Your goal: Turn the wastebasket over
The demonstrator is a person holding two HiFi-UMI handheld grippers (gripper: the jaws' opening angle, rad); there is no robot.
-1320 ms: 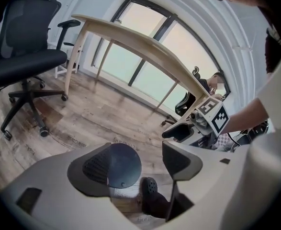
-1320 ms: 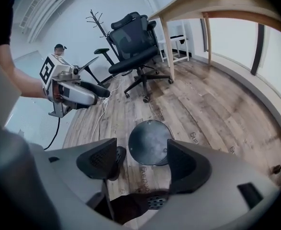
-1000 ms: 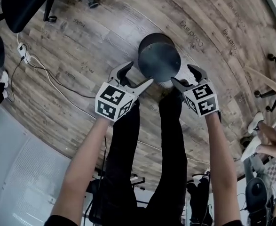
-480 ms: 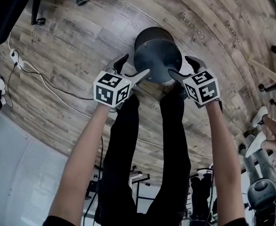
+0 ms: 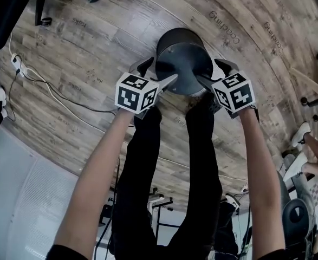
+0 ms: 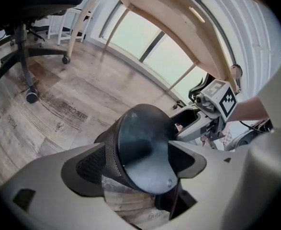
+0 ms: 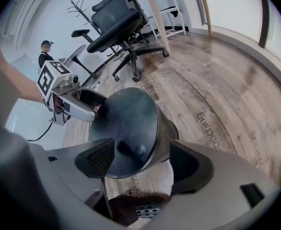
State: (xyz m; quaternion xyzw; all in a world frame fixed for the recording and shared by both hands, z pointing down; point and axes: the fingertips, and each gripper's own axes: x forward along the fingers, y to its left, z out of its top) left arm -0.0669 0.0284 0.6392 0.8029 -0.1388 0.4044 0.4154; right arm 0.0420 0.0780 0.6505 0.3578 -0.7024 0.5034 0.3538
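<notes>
A black mesh wastebasket [image 5: 184,65] stands upside down on the wooden floor, its solid base facing up. In the head view my left gripper [image 5: 160,72] is at the base's left edge and my right gripper [image 5: 210,72] at its right edge. Both sets of jaws stand wide. In the left gripper view the basket [image 6: 140,143] fills the gap between the jaws, one jaw beside the mesh wall and one over the base. The right gripper view shows the basket [image 7: 130,126] the same way. I see no pad pressing on it.
My legs in black trousers [image 5: 148,167] stand just behind the basket, with a white shoe [image 7: 163,174] at its foot. An office chair [image 7: 118,20] and a wooden desk [image 6: 178,18] stand nearby. A white cable [image 5: 50,85] runs across the floor at left. A person [image 7: 45,51] stands far back.
Both grippers have come down and closed in on the basket's two sides. The jaws now straddle the edges of the upturned base. The basket has not moved.
</notes>
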